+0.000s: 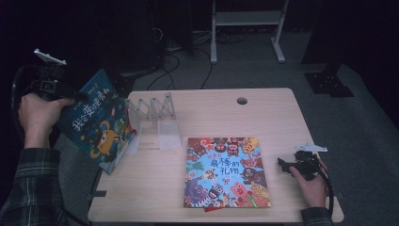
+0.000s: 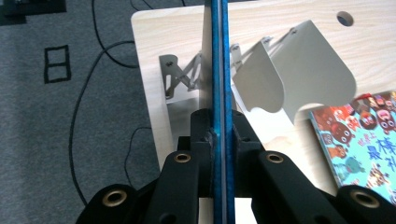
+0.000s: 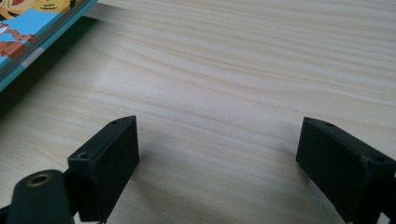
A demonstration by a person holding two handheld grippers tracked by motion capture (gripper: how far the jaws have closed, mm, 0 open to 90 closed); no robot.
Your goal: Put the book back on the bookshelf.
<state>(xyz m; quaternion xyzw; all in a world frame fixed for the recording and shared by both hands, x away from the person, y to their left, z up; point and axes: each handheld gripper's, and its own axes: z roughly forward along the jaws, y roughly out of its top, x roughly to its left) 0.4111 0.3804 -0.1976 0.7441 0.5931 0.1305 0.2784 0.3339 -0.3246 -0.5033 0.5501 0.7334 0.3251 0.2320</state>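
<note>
My left gripper (image 1: 75, 95) is shut on the upper corner of a blue picture book (image 1: 96, 125), which hangs tilted over the table's left edge. In the left gripper view the book's thin blue edge (image 2: 220, 70) runs upright between the closed jaws (image 2: 219, 128). A second, colourful picture book (image 1: 226, 172) lies flat on the table, front and centre. To its right my right gripper (image 1: 283, 165) rests low on the table. Its jaws (image 3: 219, 144) stand wide open over bare wood, with that book's corner (image 3: 32, 23) at the upper left.
A white folding book rack (image 1: 153, 115) stands on the light wooden table (image 1: 282, 117) near its back left, just right of the held book; the rack's curved dividers (image 2: 299, 70) rise behind the blue edge. Cables and a white stand (image 1: 247, 28) lie on the grey floor beyond.
</note>
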